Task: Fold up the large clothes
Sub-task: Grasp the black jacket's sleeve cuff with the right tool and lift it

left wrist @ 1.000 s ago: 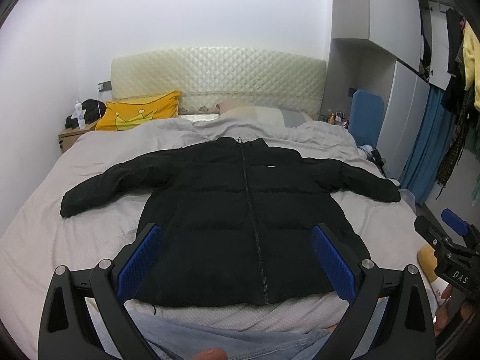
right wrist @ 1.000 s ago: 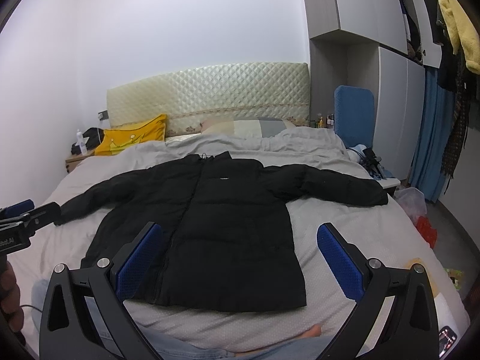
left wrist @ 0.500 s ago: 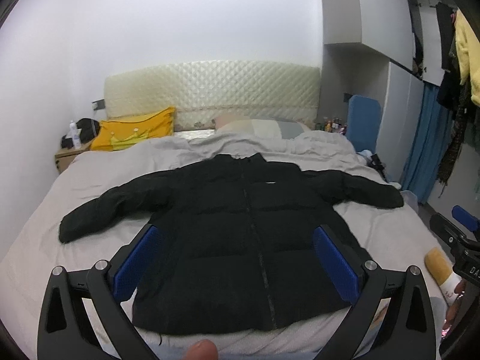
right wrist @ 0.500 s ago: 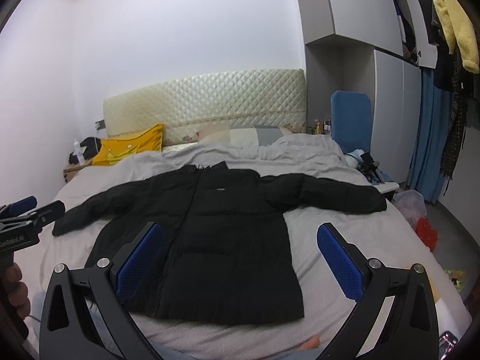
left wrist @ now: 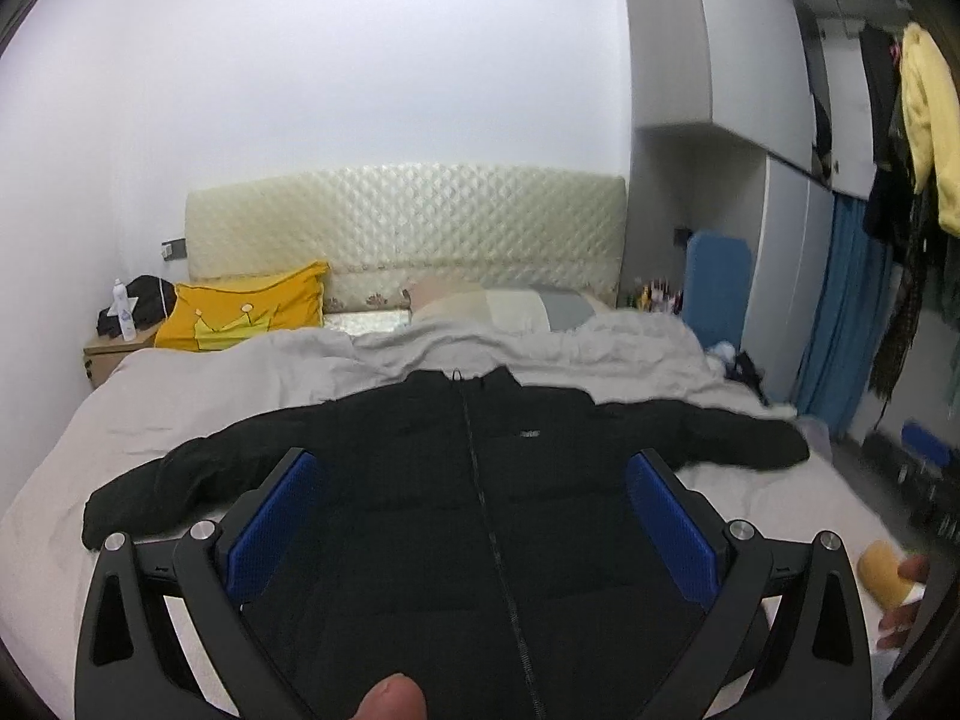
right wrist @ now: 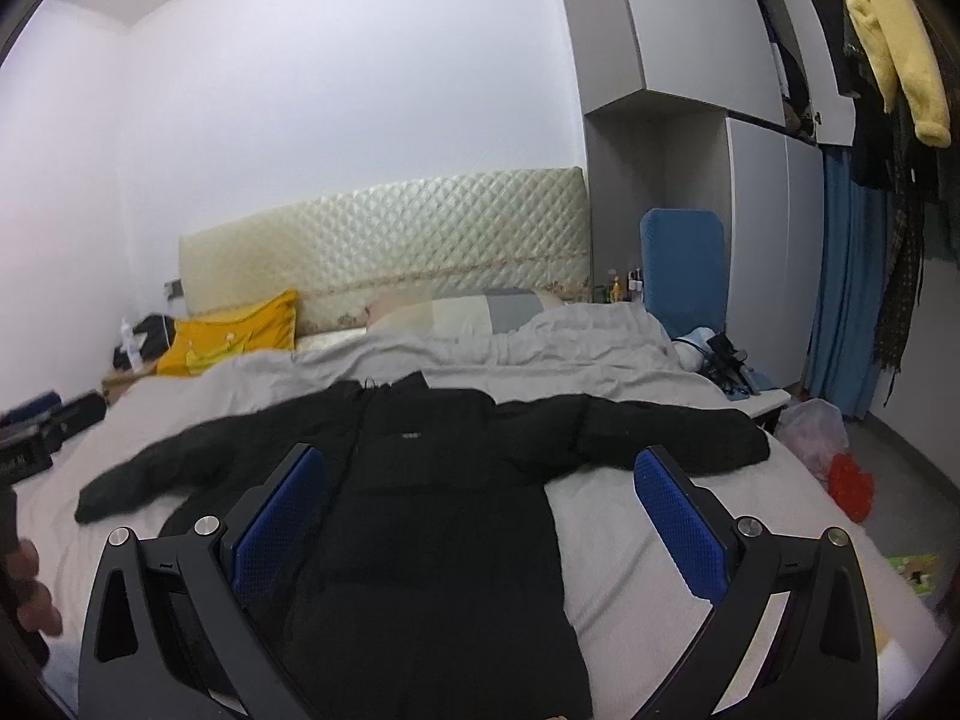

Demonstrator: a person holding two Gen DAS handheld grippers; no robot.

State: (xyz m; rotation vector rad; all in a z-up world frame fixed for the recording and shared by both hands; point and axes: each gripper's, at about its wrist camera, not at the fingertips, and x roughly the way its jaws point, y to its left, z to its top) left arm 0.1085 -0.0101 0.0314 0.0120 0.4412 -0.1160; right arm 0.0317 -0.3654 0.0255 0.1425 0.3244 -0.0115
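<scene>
A black puffer jacket (left wrist: 468, 480) lies flat and zipped on the grey bed (left wrist: 180, 396), collar towards the headboard, both sleeves spread out sideways. It also shows in the right wrist view (right wrist: 432, 480). My left gripper (left wrist: 474, 474) is open and empty, held above the jacket's middle. My right gripper (right wrist: 480, 468) is open and empty, above the jacket's right half, with the right sleeve (right wrist: 666, 429) ahead of it. The left sleeve (left wrist: 156, 486) reaches towards the bed's left side.
A yellow pillow (left wrist: 240, 312) and a grey pillow (left wrist: 510, 309) lie by the quilted headboard (left wrist: 408, 240). A nightstand (left wrist: 108, 348) stands at the left. A blue chair (right wrist: 684, 264), wardrobe and hanging clothes (right wrist: 882, 42) fill the right side.
Both grippers have tilted upward and moved forward over the bed, so the jacket sits lower in both views. The jacket has not moved. Both grippers stay open.
</scene>
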